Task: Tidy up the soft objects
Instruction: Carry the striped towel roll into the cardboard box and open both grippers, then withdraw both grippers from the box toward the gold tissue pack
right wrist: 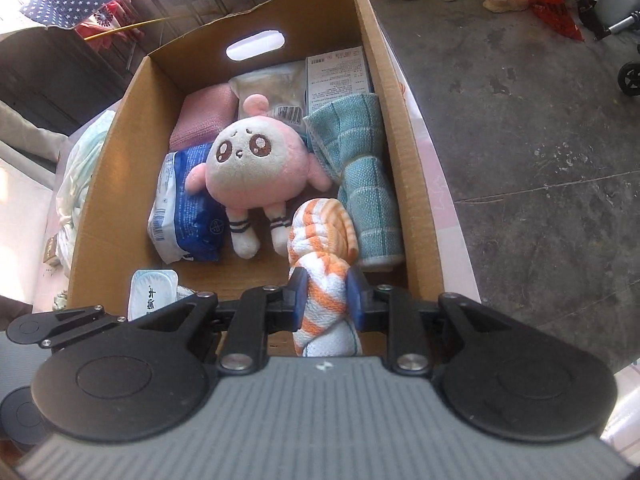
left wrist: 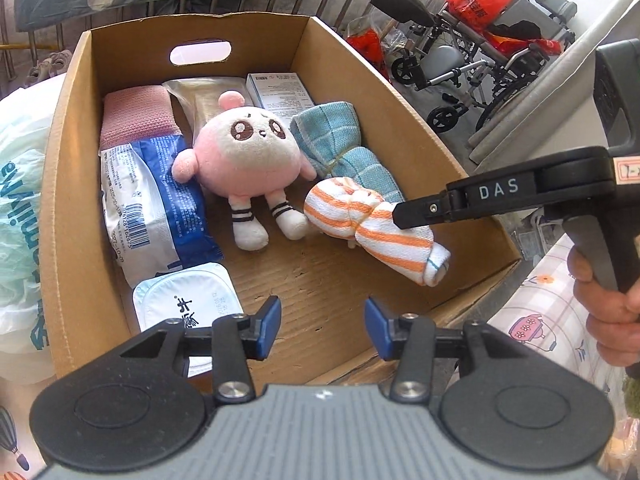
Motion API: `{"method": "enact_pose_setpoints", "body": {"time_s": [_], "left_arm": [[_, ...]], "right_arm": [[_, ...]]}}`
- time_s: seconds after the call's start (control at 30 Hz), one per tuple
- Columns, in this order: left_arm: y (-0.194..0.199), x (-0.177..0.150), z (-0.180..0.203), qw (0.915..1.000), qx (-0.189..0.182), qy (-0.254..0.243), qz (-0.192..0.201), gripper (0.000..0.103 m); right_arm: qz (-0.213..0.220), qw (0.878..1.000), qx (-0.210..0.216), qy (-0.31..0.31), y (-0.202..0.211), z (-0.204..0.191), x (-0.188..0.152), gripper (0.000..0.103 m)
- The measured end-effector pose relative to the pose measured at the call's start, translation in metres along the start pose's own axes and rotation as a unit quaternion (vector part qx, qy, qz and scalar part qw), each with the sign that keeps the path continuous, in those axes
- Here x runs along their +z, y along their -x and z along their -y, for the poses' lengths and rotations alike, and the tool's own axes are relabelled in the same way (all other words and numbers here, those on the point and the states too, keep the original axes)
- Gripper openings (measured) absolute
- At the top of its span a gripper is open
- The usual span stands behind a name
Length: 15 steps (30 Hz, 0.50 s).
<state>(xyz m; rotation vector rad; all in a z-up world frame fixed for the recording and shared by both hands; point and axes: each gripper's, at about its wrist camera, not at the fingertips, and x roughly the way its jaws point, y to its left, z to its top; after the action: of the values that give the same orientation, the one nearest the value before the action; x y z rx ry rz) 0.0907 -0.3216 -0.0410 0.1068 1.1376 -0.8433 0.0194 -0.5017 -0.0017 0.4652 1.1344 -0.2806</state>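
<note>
Both wrist views look steeply down, close, sharing cardboard box (left wrist: 76,200) interior.

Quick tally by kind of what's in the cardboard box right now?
Knotted or rolled towels: 2, the orange-striped towel in the right tongs and the teal towel
Plush toys: 1, pink plush
Folded pink cloths: 1
Plastic packs: 2, blue pack, clear pack
Paper cartons: 1
Sealed cups: 1
Total: 8

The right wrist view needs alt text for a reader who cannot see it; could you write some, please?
The right gripper pinches a knotted orange-striped towel inside a cardboard box, beside a pink plush toy and a rolled teal towel.
</note>
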Motion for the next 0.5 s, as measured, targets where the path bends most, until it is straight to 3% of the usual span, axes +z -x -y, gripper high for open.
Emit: {"method": "enact_pose_setpoints", "body": {"time_s": [0.3,0.4,0.47,0.5], "left_arm": [[0.014,-0.006,0.005,0.9997,0.007,-0.015,0.016,0.052],[0.024,-0.010,0.008,0.9993,0.010,-0.025,0.025,0.055],[0.036,-0.014,0.009,0.9987,0.016,-0.036,0.032,0.057],[0.044,-0.017,0.009,0.9982,0.018,-0.043,0.039,0.061]], "right_arm": [[0.039,0.998,0.038,-0.036,0.035,0.011,-0.005,0.023],[0.067,0.990,0.106,-0.067,0.053,0.015,-0.008,0.024],[0.079,0.973,0.186,-0.108,0.064,0.021,-0.011,0.027],[0.078,0.960,0.236,-0.132,0.065,0.022,-0.012,0.030]]}}
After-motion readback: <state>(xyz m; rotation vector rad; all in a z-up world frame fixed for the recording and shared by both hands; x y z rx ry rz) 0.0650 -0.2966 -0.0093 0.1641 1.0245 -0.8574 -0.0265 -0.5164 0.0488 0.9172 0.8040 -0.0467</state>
